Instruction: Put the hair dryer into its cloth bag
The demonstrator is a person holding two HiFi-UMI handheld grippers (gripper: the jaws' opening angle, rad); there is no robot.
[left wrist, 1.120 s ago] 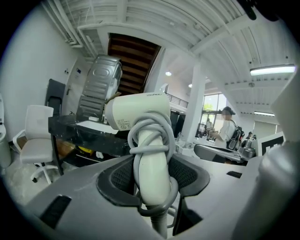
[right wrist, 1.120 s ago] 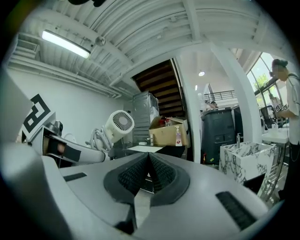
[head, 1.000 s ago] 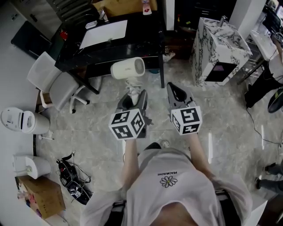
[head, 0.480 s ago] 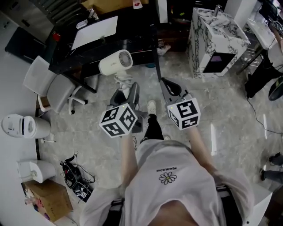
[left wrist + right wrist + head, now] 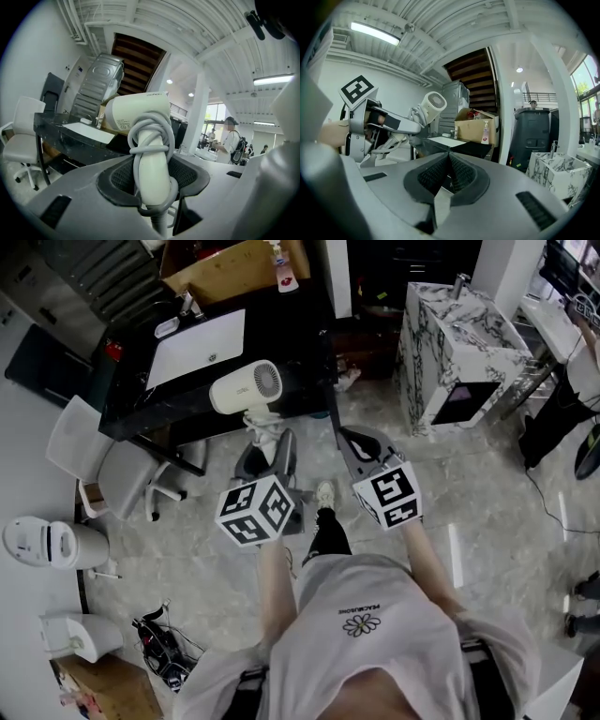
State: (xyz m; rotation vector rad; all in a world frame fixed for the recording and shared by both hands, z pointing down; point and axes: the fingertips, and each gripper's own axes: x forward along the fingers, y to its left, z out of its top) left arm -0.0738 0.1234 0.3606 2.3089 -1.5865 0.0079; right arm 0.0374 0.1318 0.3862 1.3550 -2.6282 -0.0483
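Between the pads of the left gripper (image 5: 152, 176) the handle of the hair dryer (image 5: 136, 110) is clamped, its cord wound round it, so the body stands just above the jaws, near the black table (image 5: 300, 343). The right gripper (image 5: 449, 174) is closed on nothing, just beside the left. The dryer is in hand, but no cloth bag can be identified with certainty, so bagging is judged wholly outstanding

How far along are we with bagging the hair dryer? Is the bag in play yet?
Done: the hair dryer is picked up, cord wound round its handle. In hand: the left gripper clamps that handle, holding it up by the black table. Left: everything with the bag; the right gripper is shut and empty, and I can't pick out a cloth bag for certain.
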